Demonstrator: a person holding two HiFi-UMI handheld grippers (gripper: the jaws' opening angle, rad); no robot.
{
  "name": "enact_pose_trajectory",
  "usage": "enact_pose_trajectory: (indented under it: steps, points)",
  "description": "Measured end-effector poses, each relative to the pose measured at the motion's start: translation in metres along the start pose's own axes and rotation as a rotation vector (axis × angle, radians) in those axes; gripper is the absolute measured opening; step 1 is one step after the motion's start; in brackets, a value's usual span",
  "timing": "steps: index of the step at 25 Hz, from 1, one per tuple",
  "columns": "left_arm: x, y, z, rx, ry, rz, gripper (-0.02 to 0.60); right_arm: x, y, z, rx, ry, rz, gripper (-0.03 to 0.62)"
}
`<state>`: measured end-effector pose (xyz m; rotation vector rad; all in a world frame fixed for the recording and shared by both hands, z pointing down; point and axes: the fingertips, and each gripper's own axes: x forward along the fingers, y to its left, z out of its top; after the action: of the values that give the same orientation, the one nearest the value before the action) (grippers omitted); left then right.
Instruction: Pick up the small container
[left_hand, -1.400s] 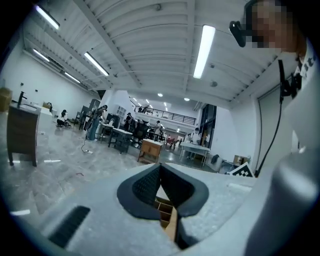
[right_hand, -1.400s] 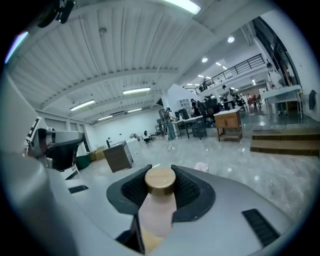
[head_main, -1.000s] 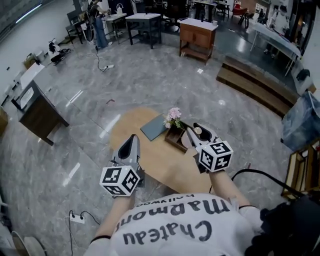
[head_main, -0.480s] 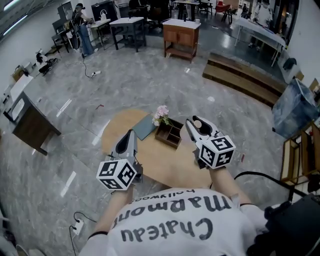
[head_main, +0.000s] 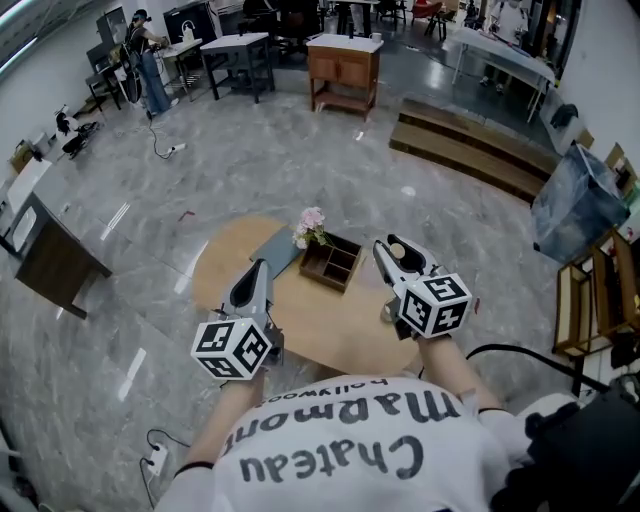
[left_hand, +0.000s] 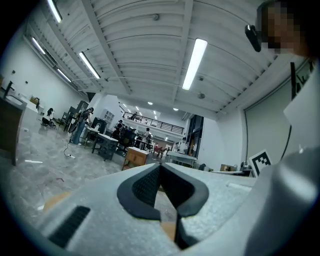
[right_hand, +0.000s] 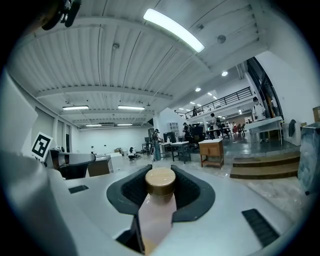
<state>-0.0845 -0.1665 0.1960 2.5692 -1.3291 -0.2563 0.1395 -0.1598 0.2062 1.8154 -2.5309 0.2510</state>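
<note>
The small container (right_hand: 158, 202), a pale pink bottle with a round wooden cap, sits between the jaws of my right gripper (right_hand: 160, 184), which is shut on it. In the head view that right gripper (head_main: 392, 256) is held up over the right edge of the round wooden table (head_main: 330, 335), with the container's cap (head_main: 397, 248) showing at its tip. It is just right of a dark wooden organiser box (head_main: 332, 262). My left gripper (head_main: 257, 274) hovers over the table's left side. Its jaws (left_hand: 160, 169) meet at the tips, shut with nothing between them.
A small bunch of pink flowers (head_main: 310, 225) and a grey-blue pad (head_main: 277, 252) lie beside the organiser. Around the table is marble floor, with a dark desk (head_main: 50, 260) at left, wooden steps (head_main: 480, 150) and a cabinet (head_main: 345, 65) further off, and a shelf (head_main: 590, 300) at right.
My right gripper, which was over the organiser box, now stands to its right with the container in it. The left gripper has barely moved. The head view has shifted.
</note>
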Motion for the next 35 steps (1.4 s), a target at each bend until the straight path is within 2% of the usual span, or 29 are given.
enact_pose_trajectory:
  steps: [8,35]
  points:
    - [0.004,0.006,-0.010,-0.008,0.025,-0.004,0.014,0.001,-0.012,-0.014,0.013,0.048,-0.050,0.121]
    - [0.019,0.021,-0.019,-0.019,0.053,-0.005,0.014,0.016,-0.019,-0.025,0.001,0.087,-0.071,0.121]
